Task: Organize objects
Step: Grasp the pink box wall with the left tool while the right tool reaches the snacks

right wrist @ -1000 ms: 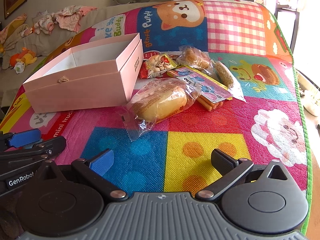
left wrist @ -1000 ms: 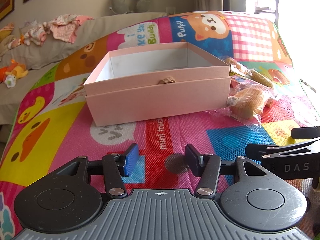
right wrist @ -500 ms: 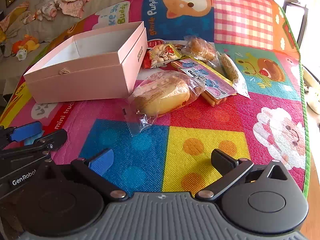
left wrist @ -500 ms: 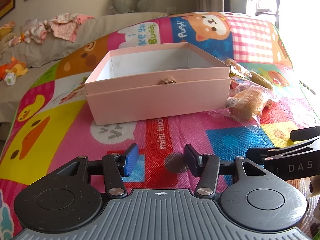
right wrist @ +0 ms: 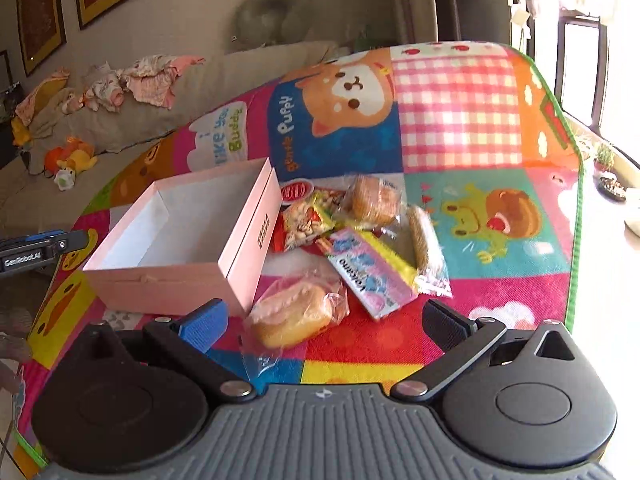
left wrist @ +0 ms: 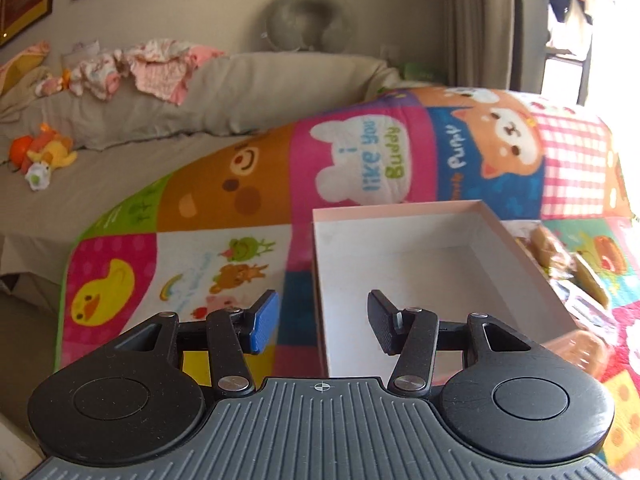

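Note:
An open pink box (left wrist: 400, 213) with a white, bare inside sits on the cartoon play mat. My left gripper (left wrist: 323, 312) hovers open above its near-left corner, with the left wall's edge showing below the gap and no contact. Right of the box (right wrist: 248, 240) lie several wrapped snacks: a bagged bun (right wrist: 294, 316), a pink packet (right wrist: 372, 276), a peanut bag (right wrist: 306, 220), a round bagged cake (right wrist: 374, 200) and a long bar (right wrist: 422, 236). My right gripper (right wrist: 326, 316) hangs wide open above the bun and holds nothing. The left gripper (right wrist: 40, 246) shows at that view's left edge.
The colourful mat (right wrist: 460, 120) covers the surface and its green edge (right wrist: 576, 240) runs along the right, by a bright window. Behind it is a grey sofa with a heap of clothes (left wrist: 140, 68), a plush toy (left wrist: 44, 152) and a neck pillow (left wrist: 308, 20).
Both grippers have risen. The left one moved from in front of the box to above its near-left corner. The right one now looks down on the snacks from higher and closer.

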`<state>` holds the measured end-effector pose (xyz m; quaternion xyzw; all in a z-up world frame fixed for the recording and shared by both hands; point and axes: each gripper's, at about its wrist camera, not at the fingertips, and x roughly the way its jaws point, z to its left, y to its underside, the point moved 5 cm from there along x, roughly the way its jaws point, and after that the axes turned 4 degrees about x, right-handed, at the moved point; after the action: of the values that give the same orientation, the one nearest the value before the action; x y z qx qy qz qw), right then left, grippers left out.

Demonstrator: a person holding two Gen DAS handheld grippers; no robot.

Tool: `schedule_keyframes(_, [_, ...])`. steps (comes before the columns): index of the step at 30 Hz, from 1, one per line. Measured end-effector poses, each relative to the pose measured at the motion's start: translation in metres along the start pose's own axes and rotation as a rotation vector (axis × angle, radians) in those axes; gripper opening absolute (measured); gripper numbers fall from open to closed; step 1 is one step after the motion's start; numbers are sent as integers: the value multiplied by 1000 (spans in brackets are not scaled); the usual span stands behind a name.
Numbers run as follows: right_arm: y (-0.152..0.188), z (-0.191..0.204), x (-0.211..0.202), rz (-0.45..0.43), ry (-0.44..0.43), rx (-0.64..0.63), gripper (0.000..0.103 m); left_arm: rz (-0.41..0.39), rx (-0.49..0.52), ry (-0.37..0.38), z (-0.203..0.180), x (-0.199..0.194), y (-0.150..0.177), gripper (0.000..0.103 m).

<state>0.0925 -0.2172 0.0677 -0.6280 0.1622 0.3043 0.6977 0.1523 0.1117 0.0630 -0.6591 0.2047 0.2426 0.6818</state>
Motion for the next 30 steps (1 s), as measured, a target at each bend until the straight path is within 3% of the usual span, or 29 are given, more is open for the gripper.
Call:
schedule_keyframes(4, [-28, -11, 11, -13, 41, -5, 103, 108, -25, -9, 12, 56, -8, 55])
schedule_keyframes(7, [-41, -17, 28, 10, 75, -21, 103, 163, -44, 45, 11, 80, -5, 52])
schedule_keyframes(8, [-45, -17, 35, 17, 83, -33, 103, 174, -42, 59, 10, 85, -4, 47])
schedule_keyframes(9, [-50, -16, 42, 22, 90, -45, 103, 193, -31, 69, 7, 91, -1, 25])
schedule_keyframes(10, [-56, -14, 50, 25, 93, -57, 103, 226, -13, 67, 4, 96, 2, 11])
schedule_keyframes(15, [-90, 1, 100, 50, 56, -40, 103, 228, 32, 64, 5, 94, 18, 10])
schedule_keyframes(23, [-128, 17, 221, 186, -13, 161, 103, 262, -47, 56, 51, 73, 35, 10])
schedule_keyframes(28, [-122, 45, 293, 241, 44, 110, 101, 259, -79, 56, 55, 66, 41, 11])
schedule_keyframes(29, [-119, 50, 302, 259, 44, 89, 98, 258, -86, 58, 55, 66, 41, 11])
schedule_keyframes(30, [-115, 56, 310, 284, 47, 61, 89, 258, -96, 63, 56, 66, 42, 11])
